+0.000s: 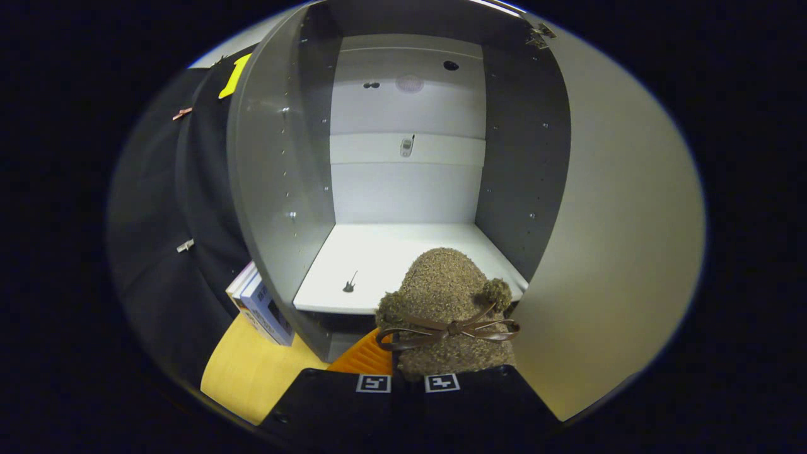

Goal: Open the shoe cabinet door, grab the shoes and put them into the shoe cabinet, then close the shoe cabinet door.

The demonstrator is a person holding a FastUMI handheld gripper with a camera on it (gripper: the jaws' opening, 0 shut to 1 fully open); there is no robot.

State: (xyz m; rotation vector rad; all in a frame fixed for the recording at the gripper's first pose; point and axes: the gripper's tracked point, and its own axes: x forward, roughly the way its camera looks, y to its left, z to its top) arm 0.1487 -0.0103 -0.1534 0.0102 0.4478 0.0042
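So, quick rundown, everything placed relative to the shoe cabinet (403, 157):
Cabinet: seen standing open, grey side walls, pale back panel and a pale bottom shelf (378, 258)
Door: the cabinet door (618, 252) is swung out wide on the cabinet's right side
Shoe: a fuzzy brown shoe (444, 296) with a thin brown bow (449, 330) is held at the shelf's front edge, toe pointed into the cabinet
Gripper: the gripper (406, 378) is seen just in front of the cabinet, fingers pressed in on the heel end of the shoe from both sides
Extras: some books (258, 306) are leaned against the cabinet's left wall on a yellowish floor (252, 372)
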